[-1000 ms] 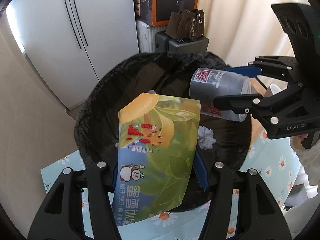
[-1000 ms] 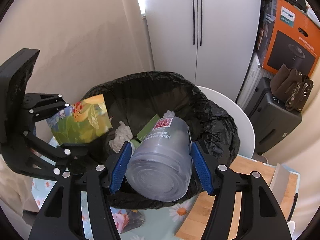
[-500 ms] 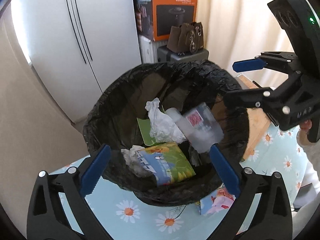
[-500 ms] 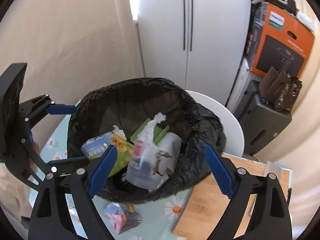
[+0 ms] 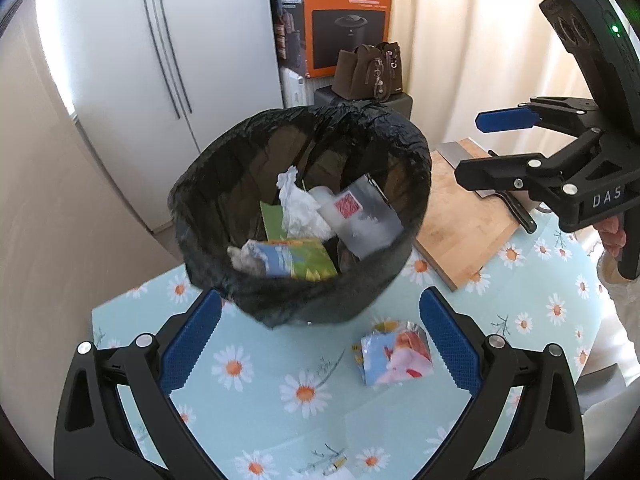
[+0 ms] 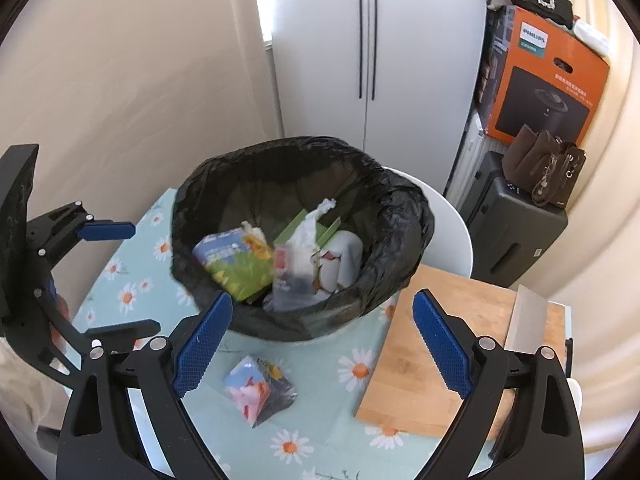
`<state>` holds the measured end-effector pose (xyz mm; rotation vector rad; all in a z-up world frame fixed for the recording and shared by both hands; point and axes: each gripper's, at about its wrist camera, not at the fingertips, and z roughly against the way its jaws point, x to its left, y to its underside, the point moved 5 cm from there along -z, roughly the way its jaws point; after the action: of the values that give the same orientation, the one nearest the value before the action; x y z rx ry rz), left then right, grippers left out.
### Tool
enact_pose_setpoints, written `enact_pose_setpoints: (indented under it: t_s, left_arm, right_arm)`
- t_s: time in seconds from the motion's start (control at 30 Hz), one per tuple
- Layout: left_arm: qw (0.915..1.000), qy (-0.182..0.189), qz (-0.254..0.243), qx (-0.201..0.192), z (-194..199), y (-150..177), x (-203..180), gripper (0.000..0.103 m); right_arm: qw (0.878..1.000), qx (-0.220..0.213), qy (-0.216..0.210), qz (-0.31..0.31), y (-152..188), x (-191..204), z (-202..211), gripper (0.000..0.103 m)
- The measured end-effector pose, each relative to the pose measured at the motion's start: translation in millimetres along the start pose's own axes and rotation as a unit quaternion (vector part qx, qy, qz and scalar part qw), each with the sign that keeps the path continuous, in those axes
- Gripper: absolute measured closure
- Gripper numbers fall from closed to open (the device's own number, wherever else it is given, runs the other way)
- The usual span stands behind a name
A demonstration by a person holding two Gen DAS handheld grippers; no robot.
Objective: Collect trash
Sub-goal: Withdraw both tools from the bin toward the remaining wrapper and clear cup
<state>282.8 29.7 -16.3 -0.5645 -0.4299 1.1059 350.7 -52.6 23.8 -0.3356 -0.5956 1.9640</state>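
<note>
Both my grippers hang over the worktop (image 5: 280,420) with nothing in them: my left gripper (image 5: 316,340) is spread as wide as it goes, and my right gripper (image 6: 320,340) is nearly as wide, jaws empty. The juice carton (image 5: 298,260), the clear plastic cup (image 5: 360,216) and crumpled tissue (image 5: 298,204) lie inside the black-lined bin (image 5: 400,136). A crumpled wrapper (image 6: 260,392) lies on the daisy cloth just in front of the bin, beside the cutting board (image 6: 432,360)

"PHILIPS" on the orange box (image 6: 544,76); "DAS" on the right tool (image 5: 492,152)
</note>
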Motion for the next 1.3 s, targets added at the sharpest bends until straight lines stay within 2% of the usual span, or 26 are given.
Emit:
enact_pose_setpoints:
  t_s: [0.27, 0.47, 0.63, 1.0, 1.17, 1.3]
  left_arm:
    - [0.9989, -0.014, 0.043, 0.010, 21, 30, 2, 0.006]
    - [0.9965, -0.042, 0.065, 0.029, 32, 60, 1, 0.006]
    - [0.9950, -0.052, 0.076, 0.039, 40, 83, -1, 0.006]
    - [0.9889, -0.065, 0.114, 0.069, 39, 136, -1, 0.006]
    - [0.9858, -0.061, 0.132, 0.083, 30, 159, 3, 0.006]
    - [0.9813, -0.063, 0.165, 0.076, 25, 171, 9, 0.006]
  right_arm:
    - [1.000, 0.003, -0.011, 0.012, 20, 19, 16, 0.015]
    - [0.999, 0.024, -0.019, 0.021, 47, 29, 14, 0.015]
    - [0.998, 0.047, -0.029, 0.029, 71, 37, 9, 0.015]
    - [0.992, 0.093, -0.045, 0.066, 104, 57, -14, 0.015]
    - [0.991, 0.114, -0.047, 0.049, 116, 57, -35, 0.015]
    - [0.988, 0.137, -0.035, 0.057, 123, 55, -53, 0.015]
